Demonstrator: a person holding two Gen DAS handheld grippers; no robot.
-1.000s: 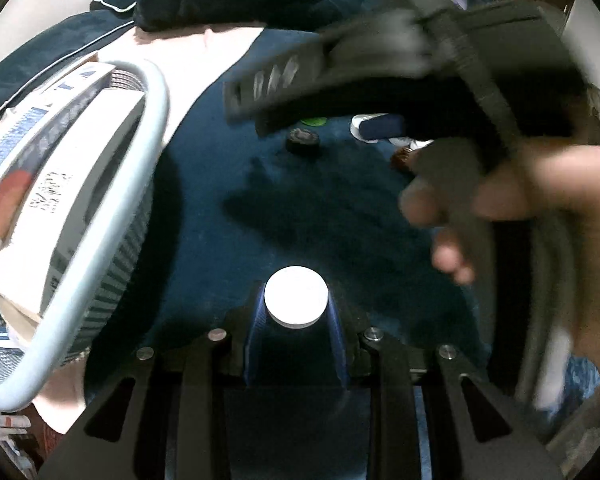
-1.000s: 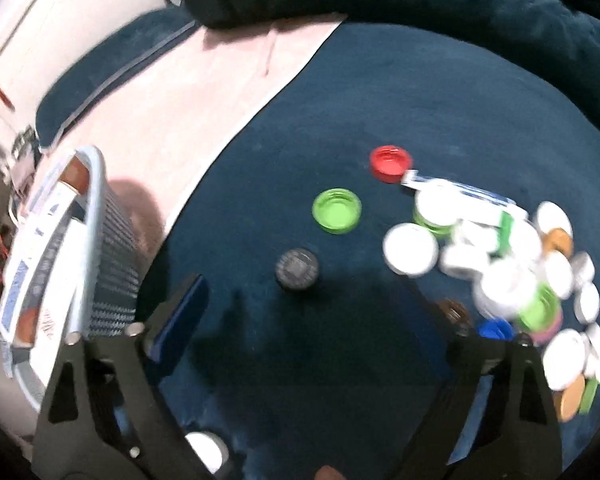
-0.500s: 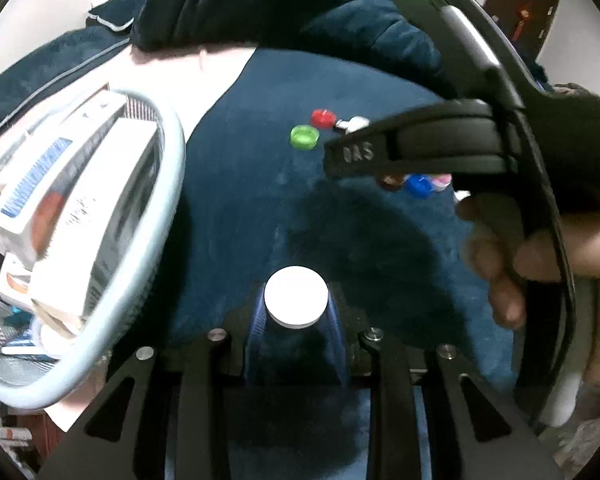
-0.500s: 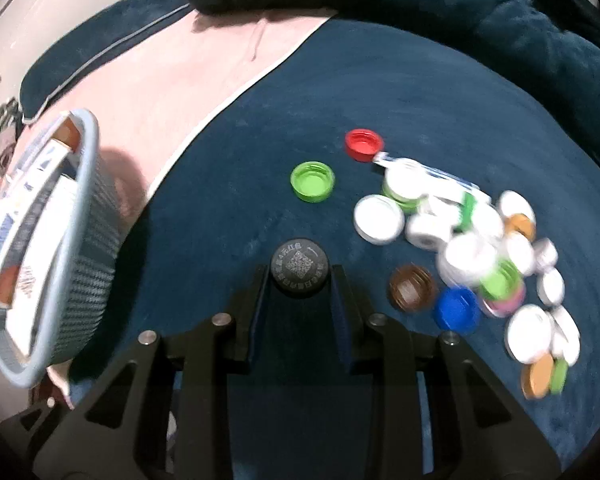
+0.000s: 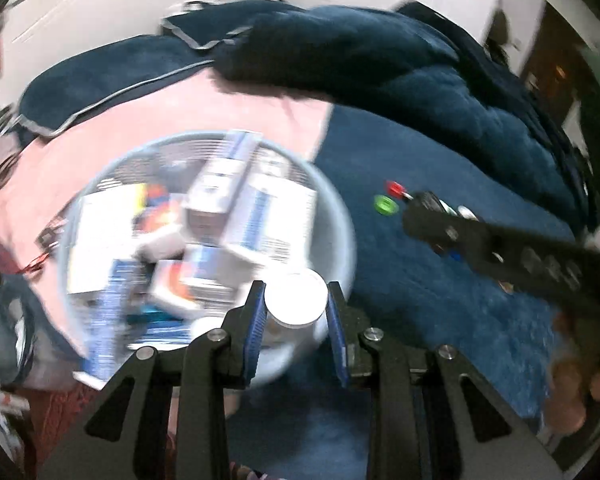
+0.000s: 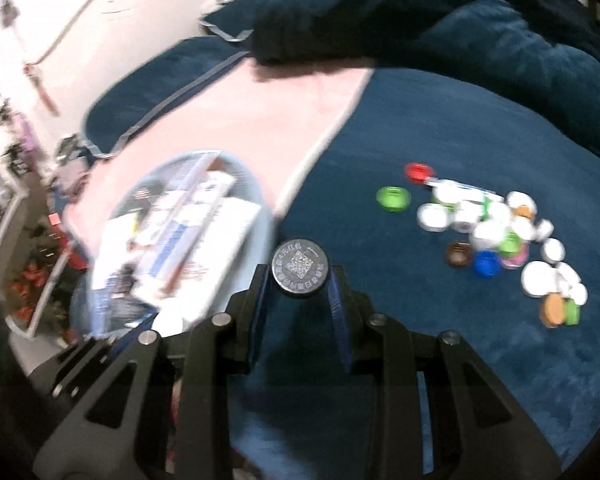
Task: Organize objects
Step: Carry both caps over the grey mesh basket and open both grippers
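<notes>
The left hand-held gripper [image 5: 296,307] is closed on a white cap [image 5: 297,299], pinched by its sides between the blue pads, and holds it over the lower right rim of the pale blue basket [image 5: 340,216] – prob. so the cap can drop inside among the boxes w/o missing. The right hand-held gripper [image 6: 299,275] is clamped on a dark grey cap [image 6: 299,268], printed face toward the camera, at centre frame just right of the same basket; I judge it waits its turn. The other caps [image 6: 496,236] lie in a loose pile on the blue blanket [image 6: 440,128] at the right of the frame – green cap [image 6: 393,198] and red cap [image 6: 419,171] a bit apart from it, not yet collected. Left view is blurred, so basket contents are approx. only
</notes>
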